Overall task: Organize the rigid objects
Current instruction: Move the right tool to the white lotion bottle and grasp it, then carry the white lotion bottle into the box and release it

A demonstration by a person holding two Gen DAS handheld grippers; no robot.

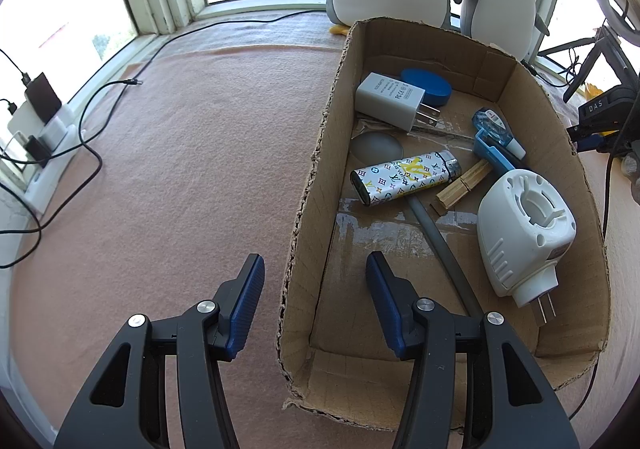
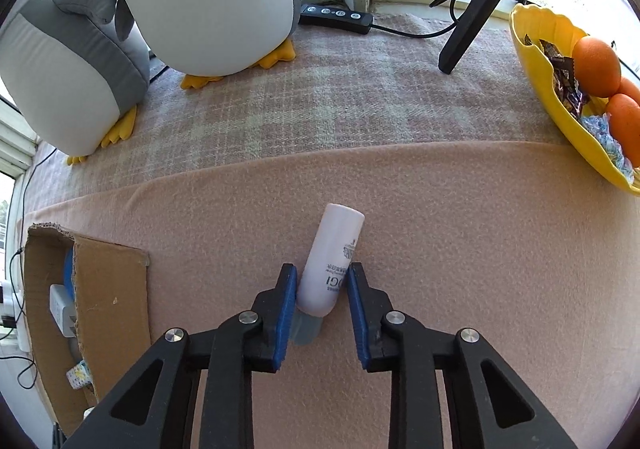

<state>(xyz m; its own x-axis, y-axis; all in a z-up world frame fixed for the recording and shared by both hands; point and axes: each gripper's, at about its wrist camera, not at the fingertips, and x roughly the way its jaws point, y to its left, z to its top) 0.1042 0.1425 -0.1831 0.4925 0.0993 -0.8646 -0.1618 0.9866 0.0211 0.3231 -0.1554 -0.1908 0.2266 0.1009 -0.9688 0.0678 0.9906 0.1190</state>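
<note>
Pink fleece blanket point(image 2: 460, 249) covers the surface. Two plush grey-and-white penguins point(image 2: 208, 1) stand at its far edge. One open brown cardboard box point(image 1: 400, 381) holds about nine small rigid items, white plug-in unit point(image 1: 524, 233) largest.

Left gripper point(image 1: 316, 285) hangs empty, jaws apart, straddling the box's near-left wall.

Right gripper point(image 2: 322, 301) clamps one white cylindrical bottle point(image 2: 332, 261), lying mid-blanket right of the box.

Step, likely: picking up. Next: lift, carry left, release inside.
</note>
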